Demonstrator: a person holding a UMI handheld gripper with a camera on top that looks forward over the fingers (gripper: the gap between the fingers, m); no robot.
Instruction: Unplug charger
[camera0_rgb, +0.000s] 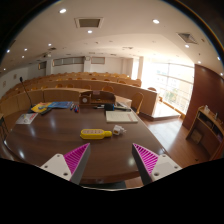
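Observation:
A yellow power strip (96, 132) lies flat on the brown wooden table (60, 135), just ahead of my fingers and a little left of the midline. Whether a charger is plugged into it is too small to tell. My gripper (112, 158) hovers above the near part of the table, well short of the strip. Its two pink-padded fingers (76, 158) stand wide apart with nothing between them.
Papers (121, 116) lie beyond the strip. A blue and yellow object (52, 105) and more papers (27, 118) lie at the far left of the table. A dark box (98, 99) stands at the far edge. Wooden benches fill the room behind; windows to the right.

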